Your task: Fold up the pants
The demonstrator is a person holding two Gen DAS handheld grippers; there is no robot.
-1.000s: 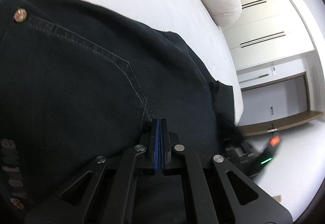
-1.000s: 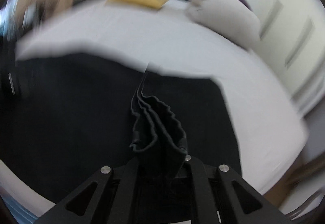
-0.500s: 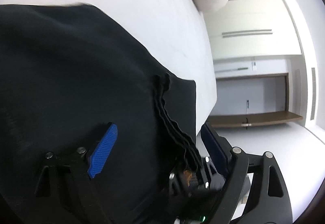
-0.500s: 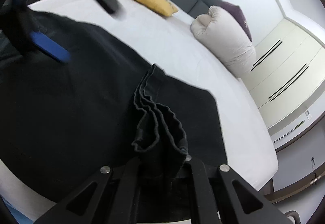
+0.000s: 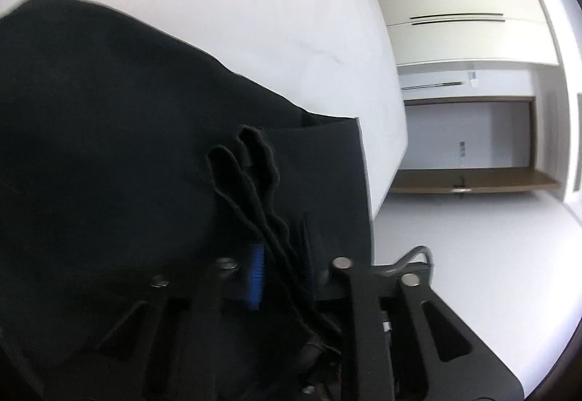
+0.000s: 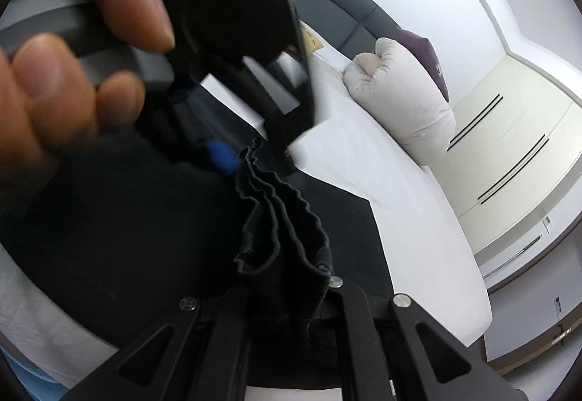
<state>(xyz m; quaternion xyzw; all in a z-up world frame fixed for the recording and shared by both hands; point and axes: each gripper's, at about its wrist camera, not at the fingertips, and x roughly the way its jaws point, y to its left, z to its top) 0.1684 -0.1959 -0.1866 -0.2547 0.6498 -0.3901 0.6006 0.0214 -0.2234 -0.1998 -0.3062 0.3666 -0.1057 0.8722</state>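
Black pants [image 5: 109, 146] lie spread on a white bed [image 5: 254, 0]. My left gripper [image 5: 280, 266] is closing its jaws on the bunched hem edges, and the cloth layers sit between the blue pad [image 5: 255, 273] and the hidden far finger. In the right wrist view the pants [image 6: 127, 219] fill the lower left. My right gripper [image 6: 291, 292] is shut on the same wavy stack of folded edges. The left gripper [image 6: 236, 157] meets that stack just beyond it, carried by a person's hand [image 6: 72, 37].
A pale rolled duvet [image 6: 400, 102] and a purple cushion [image 6: 425, 55] lie near the dark headboard [image 6: 338, 11]. The bed's edge [image 5: 385, 164] drops to white floor [image 5: 491, 255] on the right. Cream wardrobe doors [image 5: 465, 0] line the far wall.
The left gripper left the waist area, opened wide, swung over to the bunched hems beside the right gripper and closed around them. The right gripper kept its hold on the cloth.
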